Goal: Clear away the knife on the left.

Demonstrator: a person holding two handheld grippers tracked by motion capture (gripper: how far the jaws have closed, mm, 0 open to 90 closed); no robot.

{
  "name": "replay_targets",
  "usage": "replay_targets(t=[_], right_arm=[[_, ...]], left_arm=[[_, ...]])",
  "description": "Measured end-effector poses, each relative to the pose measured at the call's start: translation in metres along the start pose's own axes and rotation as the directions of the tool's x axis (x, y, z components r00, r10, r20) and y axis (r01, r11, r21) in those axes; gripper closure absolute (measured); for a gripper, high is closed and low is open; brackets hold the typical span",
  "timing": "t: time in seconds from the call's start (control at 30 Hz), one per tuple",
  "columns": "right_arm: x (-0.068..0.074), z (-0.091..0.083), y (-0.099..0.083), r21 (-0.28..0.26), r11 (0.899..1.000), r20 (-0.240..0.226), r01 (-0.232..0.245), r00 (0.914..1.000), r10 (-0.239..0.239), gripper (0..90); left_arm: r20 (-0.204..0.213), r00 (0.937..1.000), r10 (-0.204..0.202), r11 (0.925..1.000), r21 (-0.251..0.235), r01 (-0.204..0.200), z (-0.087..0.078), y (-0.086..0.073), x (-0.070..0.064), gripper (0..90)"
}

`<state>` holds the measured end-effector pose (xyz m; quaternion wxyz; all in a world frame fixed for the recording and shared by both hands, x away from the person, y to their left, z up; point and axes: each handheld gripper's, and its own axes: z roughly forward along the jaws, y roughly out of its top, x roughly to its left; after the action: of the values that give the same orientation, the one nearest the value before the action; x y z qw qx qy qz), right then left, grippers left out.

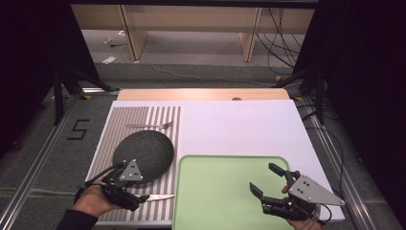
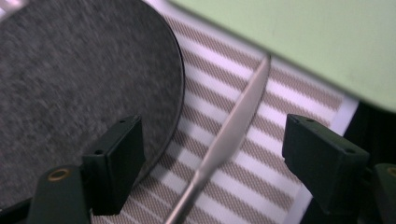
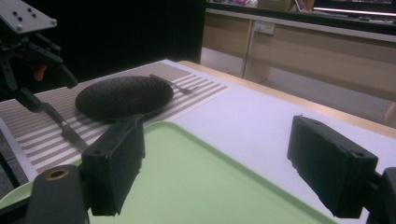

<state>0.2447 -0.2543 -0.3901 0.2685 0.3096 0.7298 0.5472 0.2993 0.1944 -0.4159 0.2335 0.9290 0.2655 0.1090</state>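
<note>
Two claws work at the near edge of the table. The left gripper [image 1: 139, 197] sits low over the striped placemat [image 1: 143, 120], its jaws spread wide with the knife [image 2: 224, 140] lying between them, untouched by either pad. From that claw the knife runs straight ahead along the line of the jaws, handle nearest the claw and blade tip toward the green tray [image 1: 225, 191]; across the table its long axis lies side to side, parallel to the near edge. Just off the claw's left jaw lies the dark round plate [image 1: 143, 151], its rim close beside the knife. A fork [image 1: 149, 125] rests beyond the plate. The right gripper [image 1: 266, 178] hovers over the tray, jaws spread and holding nothing.
</note>
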Motion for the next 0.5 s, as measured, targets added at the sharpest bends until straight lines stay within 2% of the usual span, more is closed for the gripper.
replay_targets(t=[0.1,0.17,0.3,0.37,0.43,0.47,0.5], right_arm=[[0.000,0.000,0.000,0.002,1.000,0.000,0.004,1.0000,-0.004,20.0],[0.000,0.000,0.000,0.001,1.000,0.000,0.004,1.0000,-0.004,20.0],[0.000,0.000,0.000,0.000,1.000,0.000,0.001,1.0000,-0.001,20.0],[0.000,0.000,0.000,0.001,1.000,0.001,0.002,1.0000,-0.002,20.0],[0.000,0.000,0.000,0.000,1.000,0.000,0.001,1.0000,-0.001,20.0],[0.000,0.001,0.000,0.002,1.000,-0.003,0.003,1.0000,-0.003,20.0],[0.000,0.001,0.000,0.002,1.000,-0.003,0.003,1.0000,-0.003,20.0]], left_arm=[[0.021,0.9998,0.003,0.9991,0.041,-0.004,0.000,-0.002,0.001,25.4],[0.024,0.9996,0.013,0.9984,0.055,-0.015,-0.001,-0.004,0.002,26.2],[0.034,0.9994,0.005,0.9968,0.080,-0.008,0.000,-0.007,0.005,26.1],[0.031,0.9995,0.007,0.9915,0.130,-0.011,0.005,-0.012,0.007,26.0],[0.028,0.9996,0.005,0.9894,0.145,-0.009,0.006,-0.014,0.007,26.8],[0.033,0.9994,-0.002,0.9837,0.180,-0.004,0.010,-0.017,0.009,27.9],[0.033,0.9994,-0.002,0.9837,0.180,-0.004,0.010,-0.017,0.009,28.0]])
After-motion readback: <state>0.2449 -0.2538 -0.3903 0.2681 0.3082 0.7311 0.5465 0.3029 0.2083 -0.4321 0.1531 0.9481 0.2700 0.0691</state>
